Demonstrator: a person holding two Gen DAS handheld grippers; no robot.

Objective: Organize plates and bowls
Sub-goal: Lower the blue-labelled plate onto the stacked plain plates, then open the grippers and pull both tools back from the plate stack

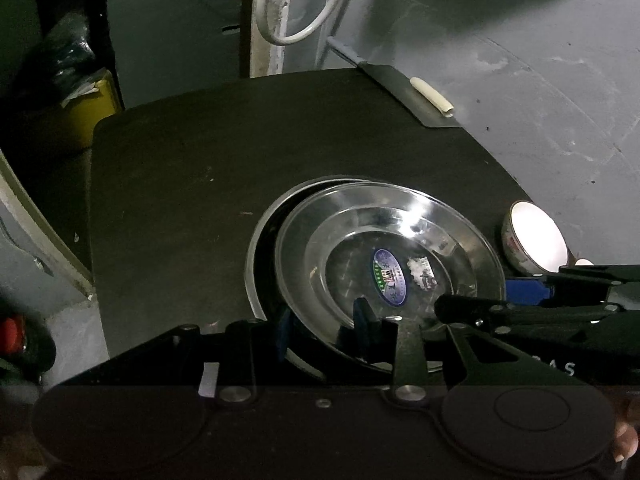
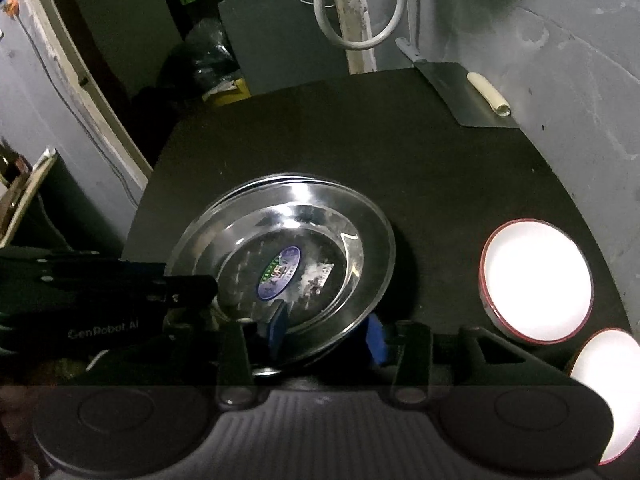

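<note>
A shiny steel plate (image 1: 392, 248) with an oval sticker lies on a second steel plate (image 1: 260, 256), shifted a little to its right. Both are on the dark table (image 1: 180, 180). My left gripper (image 1: 323, 324) straddles the top plate's near rim and is shut on it, one blue pad outside the rim and one inside. In the right wrist view my right gripper (image 2: 327, 333) stands open around the near rim of the same plate (image 2: 280, 264), its right pad clear of the edge. Two white bowls with red rims (image 2: 536, 280) (image 2: 608, 392) sit to the right.
A cleaver (image 2: 472, 96) with a cream-coloured piece on its blade lies at the table's back right corner. A white hose loop (image 1: 296, 4) hangs on the wall behind. A yellow bin (image 1: 88, 116) stands off the table's left side. The grey wall runs along the right.
</note>
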